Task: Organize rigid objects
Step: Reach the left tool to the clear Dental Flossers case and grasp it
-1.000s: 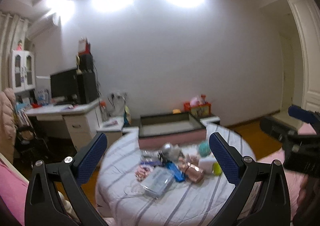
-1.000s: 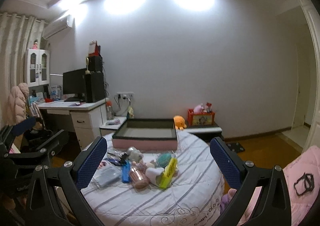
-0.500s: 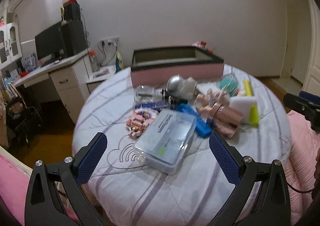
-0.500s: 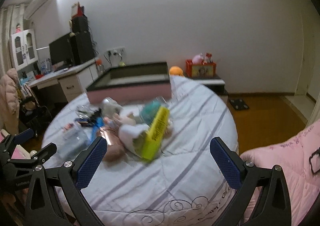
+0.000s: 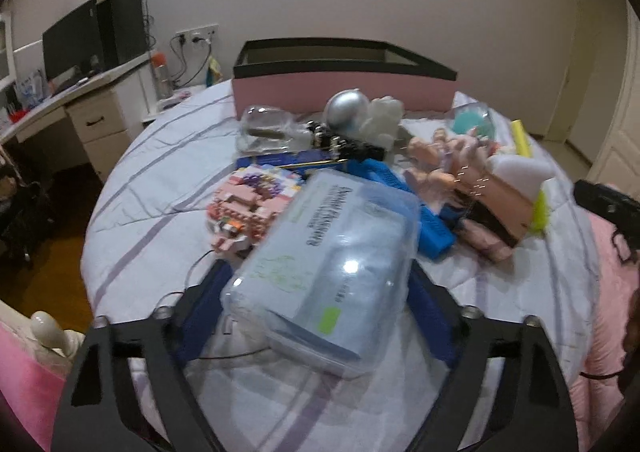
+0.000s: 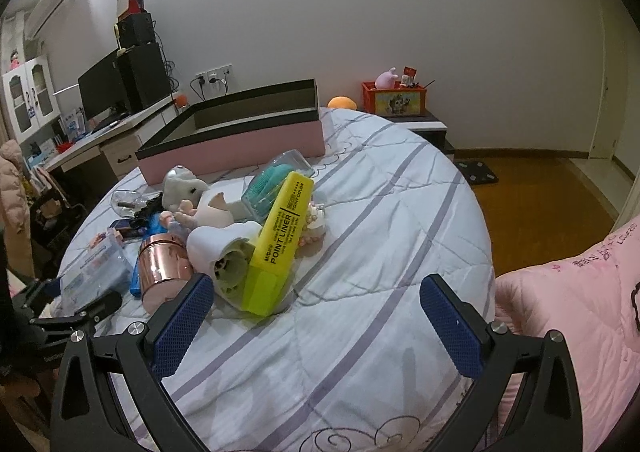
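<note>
A pile of small objects lies on a round bed with a striped sheet point(image 6: 380, 236). In the left wrist view a clear plastic box point(image 5: 332, 268) sits between the fingers of my open left gripper point(image 5: 316, 316), one pad on each side; contact is unclear. Behind it lie a pink block toy point(image 5: 244, 207), a blue case point(image 5: 428, 228) and a silver ball point(image 5: 346, 113). In the right wrist view my right gripper point(image 6: 316, 328) is open and empty, just in front of a big yellow highlighter point(image 6: 280, 240), a white part point(image 6: 224, 252) and a rose-gold cylinder point(image 6: 164, 264).
An open pink box with a dark rim point(image 6: 240, 135) point(image 5: 344, 87) stands at the far side of the bed. A desk with a monitor point(image 6: 100, 91) is at the left. A pink quilt point(image 6: 568, 316) lies at the right. Wooden floor point(image 6: 532, 195) lies beyond the bed.
Both grippers have moved down and forward toward the pile. The left gripper's fingers now straddle the clear plastic box and stand closer together. The right gripper stays open.
</note>
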Demonstrator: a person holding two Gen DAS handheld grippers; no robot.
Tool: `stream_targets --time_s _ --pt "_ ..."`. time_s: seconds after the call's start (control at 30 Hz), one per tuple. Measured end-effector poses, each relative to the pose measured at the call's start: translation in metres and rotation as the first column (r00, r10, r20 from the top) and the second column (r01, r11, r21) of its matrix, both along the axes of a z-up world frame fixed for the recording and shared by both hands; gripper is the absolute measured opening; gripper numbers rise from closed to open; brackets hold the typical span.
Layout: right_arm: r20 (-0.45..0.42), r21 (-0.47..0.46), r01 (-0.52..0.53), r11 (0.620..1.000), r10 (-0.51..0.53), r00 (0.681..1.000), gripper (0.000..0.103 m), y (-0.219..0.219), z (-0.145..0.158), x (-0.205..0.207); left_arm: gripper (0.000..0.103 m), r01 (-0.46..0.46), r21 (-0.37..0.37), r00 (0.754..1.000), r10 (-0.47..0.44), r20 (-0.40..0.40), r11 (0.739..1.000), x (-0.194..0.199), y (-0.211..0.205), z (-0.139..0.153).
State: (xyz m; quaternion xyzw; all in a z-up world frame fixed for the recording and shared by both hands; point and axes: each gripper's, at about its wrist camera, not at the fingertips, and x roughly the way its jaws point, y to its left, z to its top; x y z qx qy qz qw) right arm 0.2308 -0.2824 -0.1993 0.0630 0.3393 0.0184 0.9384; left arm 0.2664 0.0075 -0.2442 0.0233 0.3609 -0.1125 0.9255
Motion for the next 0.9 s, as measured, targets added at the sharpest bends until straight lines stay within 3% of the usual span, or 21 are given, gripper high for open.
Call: stream_targets --time_s 0.3,0.43,0.57,0.6,0.63,0.8,0.9 --pt "-0.027 0.016 -0.010 1.000 0.010 1.000 0.103 -0.003 -0.010 0.011 0.068 -0.005 -0.028 1.000 0.005 0.009 1.000 -0.020 -0.008 0.007" --pt "-0.035 0.018 -0.028 0.999 0.029 0.999 0.103 0.000 -0.013 0.018 0.072 -0.034 -0.013 0.999 0.034 0.010 0.999 -0.016 -0.010 0.003" --pt "-0.036 -0.002 -0.052 0.999 0.051 0.998 0.103 0.006 -0.012 0.022 0.077 -0.065 -0.052 0.998 0.064 -0.024 0.997 -0.005 -0.005 0.002" --pt "-0.035 -0.006 -0.055 0.998 0.054 0.998 0.103 0.008 -0.011 0.021 0.075 -0.064 -0.054 0.998 0.063 -0.025 0.997 -0.004 -0.005 0.002" --pt "-0.033 -0.006 -0.060 0.998 0.060 0.998 0.103 0.008 -0.010 0.019 0.064 -0.052 -0.053 0.999 0.051 -0.018 0.997 -0.004 -0.006 0.002" --pt "-0.004 -0.006 -0.084 0.996 0.084 0.996 0.103 0.016 -0.007 0.011 0.064 -0.034 -0.068 0.999 0.034 0.002 0.997 -0.009 -0.007 0.003" --pt "-0.017 -0.017 -0.038 0.999 0.037 0.999 0.103 0.011 -0.009 0.018 0.063 -0.039 -0.081 0.999 0.040 0.012 0.996 -0.015 -0.004 0.007"
